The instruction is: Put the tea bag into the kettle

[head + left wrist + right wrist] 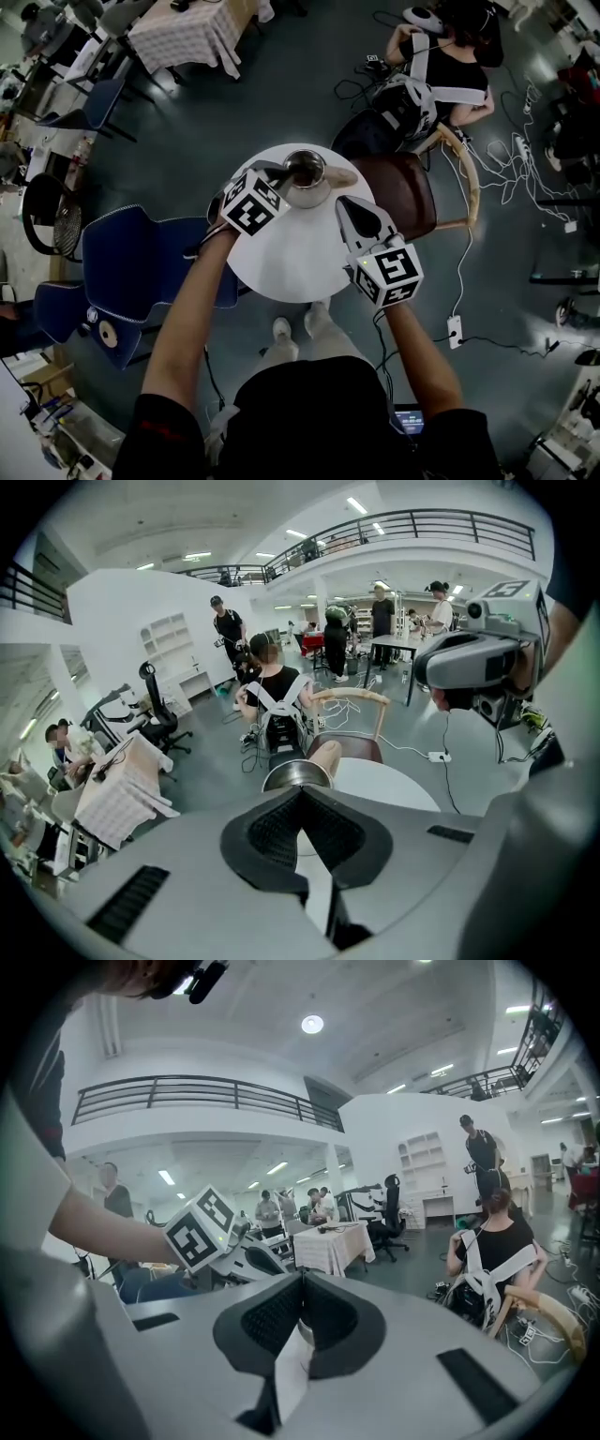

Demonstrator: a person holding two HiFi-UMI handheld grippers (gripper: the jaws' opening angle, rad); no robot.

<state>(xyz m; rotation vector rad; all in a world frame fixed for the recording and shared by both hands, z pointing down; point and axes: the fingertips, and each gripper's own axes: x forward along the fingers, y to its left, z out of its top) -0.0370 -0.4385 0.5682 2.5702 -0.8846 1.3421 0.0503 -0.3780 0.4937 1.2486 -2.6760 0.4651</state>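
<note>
The round white bench [291, 258] sits in the middle of the head view. A blue chair [131, 262] is at its left and a brown chair [403, 192] is at its upper right.

Two bare arms reach up from the bottom of the frame. The left arm [192, 309] stretches long and straight up to the upper left edge of the bench. The right arm [412, 347] is shorter and stops at the right edge of the bench.

The left claw [284, 175] points at the kettle, right next to it. Its tips are pressed together with nothing in them. The right claw [349, 208] hangs over the right side of the bench and points toward the kettle too. Its tips are also pressed together.

The shiny kettle [306, 178] stands at the top of the bench, with a light handle sticking out to the right. It looks dark inside. The tea bag cannot be made out in any view.
</note>
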